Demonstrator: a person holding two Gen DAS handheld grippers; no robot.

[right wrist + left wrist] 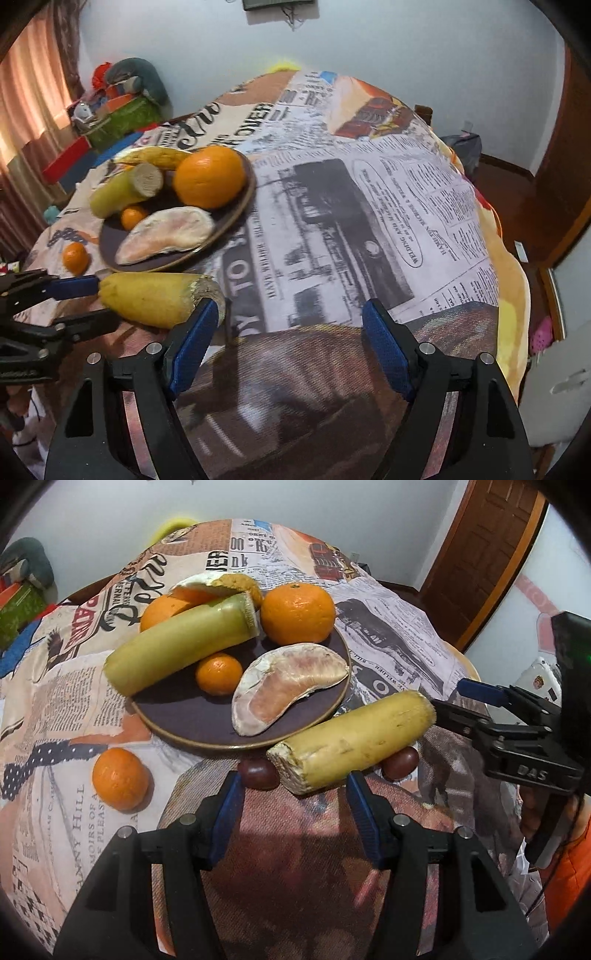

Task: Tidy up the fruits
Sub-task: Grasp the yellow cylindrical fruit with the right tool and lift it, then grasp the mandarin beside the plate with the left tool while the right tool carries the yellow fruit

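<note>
A dark plate (207,731) holds a greenish stalk piece (177,646), two oranges (297,613), a small mandarin (218,674) and a peeled pomelo segment (288,686). In front of the plate a yellow stalk piece (351,738) lies on the cloth over two dark red fruits (258,773). My left gripper (293,775) stands open at its near cut end, and only the right fingertip looks to touch it. My right gripper (291,321) is open and empty, its left finger beside the piece's other end (207,291). A loose mandarin (120,779) lies left of the plate.
A newspaper-print cloth (369,192) covers the table, which drops off at the right edge (513,295). Boxes and clutter (122,107) stand beyond the far left corner, a wooden door (491,554) at the back right. An orange sleeve (569,860) shows behind the right gripper.
</note>
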